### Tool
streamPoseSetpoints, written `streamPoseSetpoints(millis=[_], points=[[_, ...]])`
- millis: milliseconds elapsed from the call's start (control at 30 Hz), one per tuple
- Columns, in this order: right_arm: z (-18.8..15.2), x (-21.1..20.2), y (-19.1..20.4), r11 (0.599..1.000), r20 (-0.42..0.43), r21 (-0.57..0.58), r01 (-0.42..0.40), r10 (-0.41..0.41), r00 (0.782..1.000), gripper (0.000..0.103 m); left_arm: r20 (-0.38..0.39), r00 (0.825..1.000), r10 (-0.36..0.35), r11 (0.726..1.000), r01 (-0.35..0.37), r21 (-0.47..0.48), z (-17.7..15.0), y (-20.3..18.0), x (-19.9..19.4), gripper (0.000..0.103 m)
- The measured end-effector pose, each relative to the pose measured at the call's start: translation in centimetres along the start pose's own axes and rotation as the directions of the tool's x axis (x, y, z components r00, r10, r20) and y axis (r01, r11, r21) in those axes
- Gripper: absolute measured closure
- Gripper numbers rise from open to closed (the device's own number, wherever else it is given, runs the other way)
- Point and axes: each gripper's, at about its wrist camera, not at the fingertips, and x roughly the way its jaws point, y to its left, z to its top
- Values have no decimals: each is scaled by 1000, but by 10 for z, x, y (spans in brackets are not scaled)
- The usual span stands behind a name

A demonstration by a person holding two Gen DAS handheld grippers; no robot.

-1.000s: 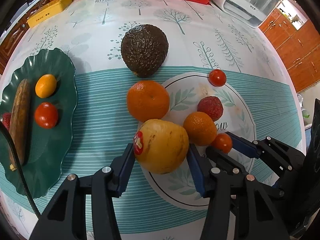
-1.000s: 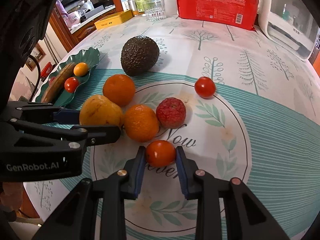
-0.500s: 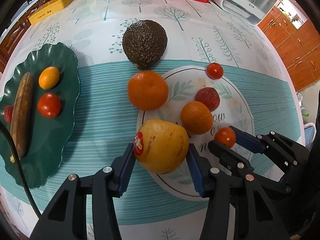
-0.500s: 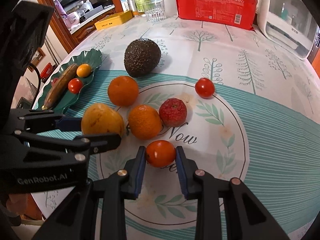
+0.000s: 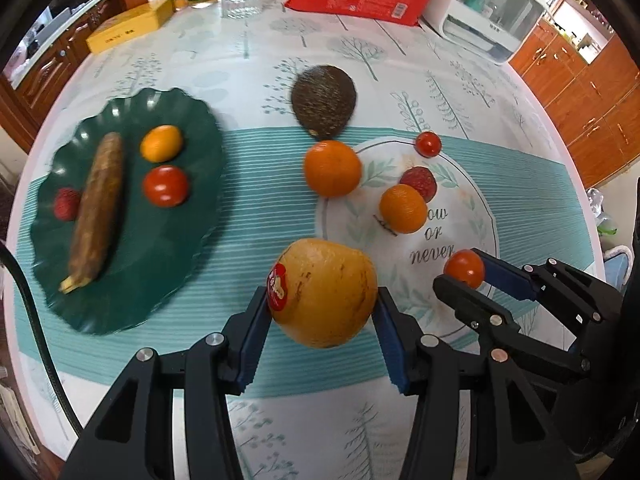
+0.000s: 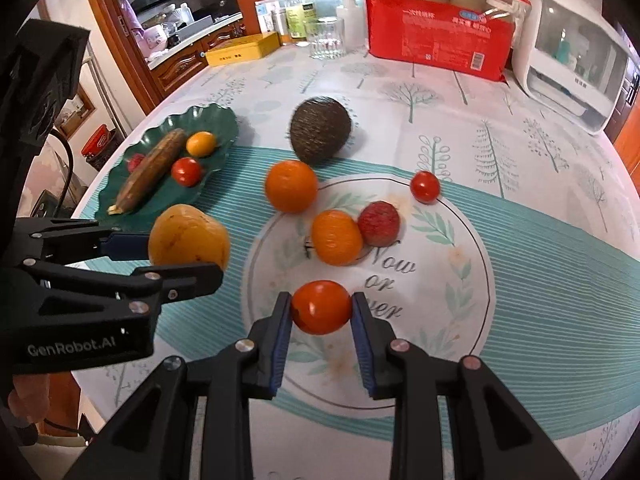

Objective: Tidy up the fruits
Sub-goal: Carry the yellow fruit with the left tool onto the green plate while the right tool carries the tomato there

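Note:
My left gripper [image 5: 322, 316] is shut on a yellow pear [image 5: 324, 292] with a red sticker and holds it above the mat; the pear also shows in the right wrist view [image 6: 188, 240]. My right gripper [image 6: 322, 314] is shut on an orange-red tomato [image 6: 320, 306], lifted over the white printed circle; the tomato also shows in the left wrist view [image 5: 464, 268]. The green plate [image 5: 168, 248] at left holds a brown banana [image 5: 98, 208], a kumquat [image 5: 161, 143], a tomato [image 5: 166, 185] and a red lychee [image 5: 66, 204].
On the mat lie an avocado [image 6: 320, 128], a large orange [image 6: 291, 185], a smaller orange [image 6: 336, 236], a red lychee [image 6: 378, 222] and a cherry tomato [image 6: 425, 186]. At the back stand a red package [image 6: 440, 36], a glass [image 6: 326, 38], a yellow box [image 6: 244, 50] and a white appliance [image 6: 568, 52].
Both grippers have lifted and pulled back with their fruit. The left gripper with the pear has shifted left toward the green plate.

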Motion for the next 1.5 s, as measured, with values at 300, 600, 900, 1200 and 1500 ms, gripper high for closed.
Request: streamPoseSetpoints(millis=[300, 600, 900, 1200, 1500], points=[[12, -11, 50, 997, 27, -77, -20, 22, 999, 74, 60, 996, 59, 995, -53, -88, -19, 57, -35, 53], [50, -14, 102, 983, 72, -179, -42, 55, 996, 74, 105, 974, 203, 969, -184, -164, -16, 132, -63, 53], [103, 3, 132, 975, 101, -214, -57, 80, 992, 74, 94, 952, 291, 943, -269, -196, 5, 186, -65, 53], [123, 46, 157, 967, 20, -240, -88, 96, 995, 74, 34, 963, 266, 947, -254, -199, 21, 209, -38, 53], [115, 76, 173, 956, -61, -273, -106, 93, 994, 73, -16, 965, 263, 950, -262, -170, 29, 210, -11, 53]])
